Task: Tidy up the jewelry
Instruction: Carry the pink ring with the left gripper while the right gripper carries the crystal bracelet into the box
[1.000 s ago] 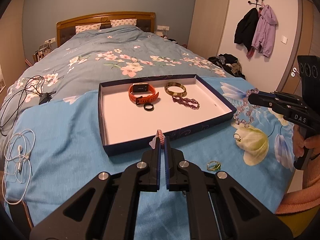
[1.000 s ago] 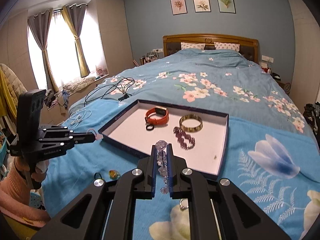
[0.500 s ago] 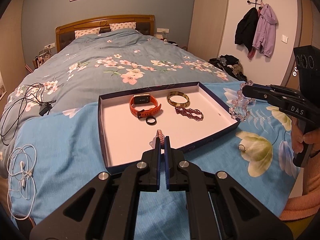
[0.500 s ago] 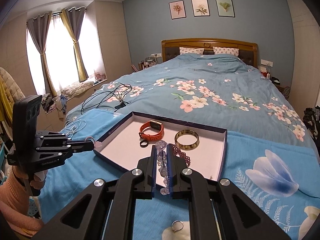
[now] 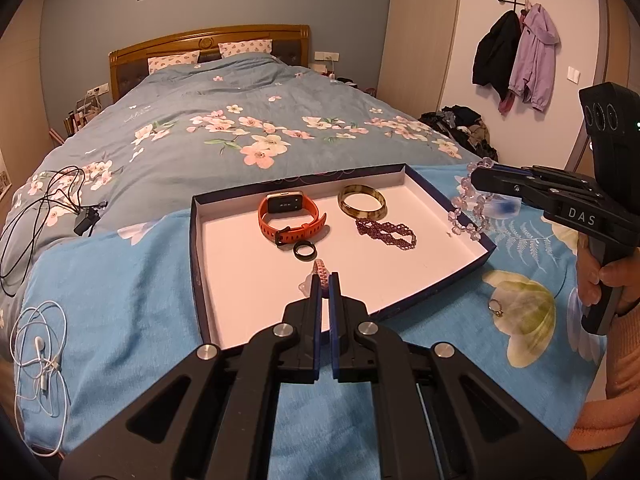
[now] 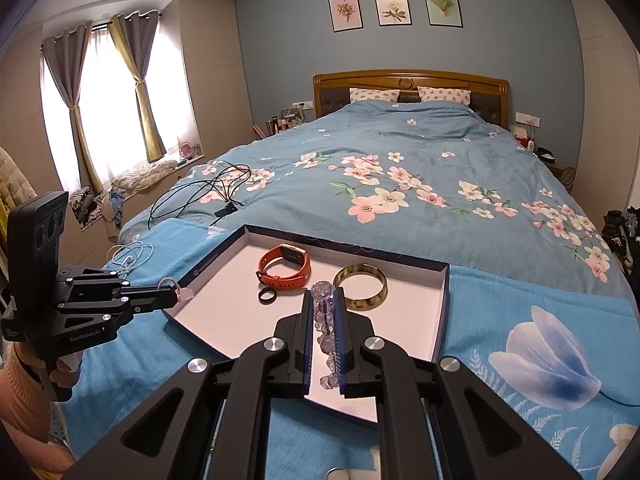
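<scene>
Jewelry sits in both grippers over the tray (image 5: 448, 204). Left gripper (image 5: 325, 276) is clamped on a pink braided bracelet (image 5: 320, 270) above the tray's near edge. Right gripper (image 6: 323, 300) is pinched on a clear bead bracelet (image 6: 323, 320) hanging by the right rim. Watch (image 5: 290, 216), bangle (image 5: 362, 202), ring (image 5: 304, 249) and dark chain (image 5: 386, 233) lie inside.

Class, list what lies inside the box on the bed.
Inside the box: orange watch, black ring, bangle, dark beaded bracelet. The floor behind each gripper is hidden.
</scene>
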Demonstrator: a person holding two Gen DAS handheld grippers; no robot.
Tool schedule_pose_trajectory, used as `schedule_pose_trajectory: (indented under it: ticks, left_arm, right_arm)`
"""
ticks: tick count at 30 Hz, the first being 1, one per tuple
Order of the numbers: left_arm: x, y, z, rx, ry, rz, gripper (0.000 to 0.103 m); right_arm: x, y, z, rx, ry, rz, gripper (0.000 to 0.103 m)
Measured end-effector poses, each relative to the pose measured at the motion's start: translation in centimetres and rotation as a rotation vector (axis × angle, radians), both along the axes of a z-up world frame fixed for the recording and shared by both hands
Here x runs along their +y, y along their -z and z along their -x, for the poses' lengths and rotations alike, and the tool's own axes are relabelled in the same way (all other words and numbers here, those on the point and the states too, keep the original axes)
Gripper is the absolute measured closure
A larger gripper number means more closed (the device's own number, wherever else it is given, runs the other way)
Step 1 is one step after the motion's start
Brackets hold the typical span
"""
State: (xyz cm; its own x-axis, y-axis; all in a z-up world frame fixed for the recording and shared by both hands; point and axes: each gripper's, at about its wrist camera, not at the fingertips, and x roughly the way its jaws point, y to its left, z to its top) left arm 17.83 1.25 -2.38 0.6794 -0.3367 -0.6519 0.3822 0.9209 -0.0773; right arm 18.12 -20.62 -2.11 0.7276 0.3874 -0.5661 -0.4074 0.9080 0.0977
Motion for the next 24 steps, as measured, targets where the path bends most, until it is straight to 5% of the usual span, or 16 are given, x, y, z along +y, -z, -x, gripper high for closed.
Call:
schedule_pose_trajectory:
  ticks: [24]
  left_arm:
    - [-1.3,1.6,-3.3,0.047,0.008,-0.028,0.099]
  right_arm:
    - [0.5,1.8,-3.9,0.047,0.034,0.013,0.095]
